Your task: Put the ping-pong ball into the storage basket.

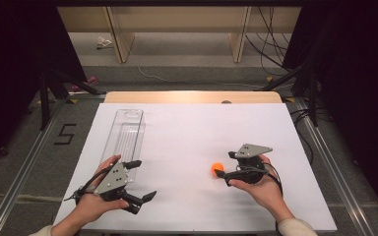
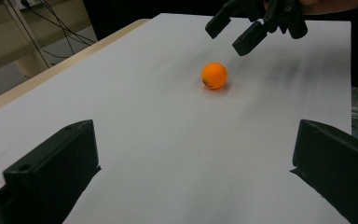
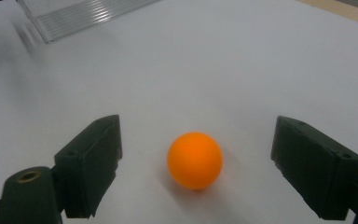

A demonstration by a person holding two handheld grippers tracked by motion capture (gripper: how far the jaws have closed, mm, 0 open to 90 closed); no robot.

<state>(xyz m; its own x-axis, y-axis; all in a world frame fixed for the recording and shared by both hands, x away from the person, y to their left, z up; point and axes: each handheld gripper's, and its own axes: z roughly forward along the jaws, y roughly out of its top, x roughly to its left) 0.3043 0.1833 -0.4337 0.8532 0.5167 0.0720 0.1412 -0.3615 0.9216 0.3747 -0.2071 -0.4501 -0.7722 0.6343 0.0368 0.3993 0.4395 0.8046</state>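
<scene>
An orange ball (image 3: 195,160) lies on the white worktop (image 1: 187,132) between the right gripper's (image 3: 196,163) released fingers; left gripper (image 1: 140,180) also released. Left gripper view shows an unreadable dark mark on the ball.

The ball (image 3: 195,160) lies on the table (image 1: 192,128) between the two spread jaws of the right gripper (image 3: 198,163) — touching neither, a little short of their tips. Ahead of that gripper and off to its left, well apart, lies the tray (image 3: 84,14), flat on the table. The left gripper (image 2: 191,163) sits at the near end of the tray, just beside it, jaws wide — the ball lies well ahead of it, the right gripper just beyond.
</scene>
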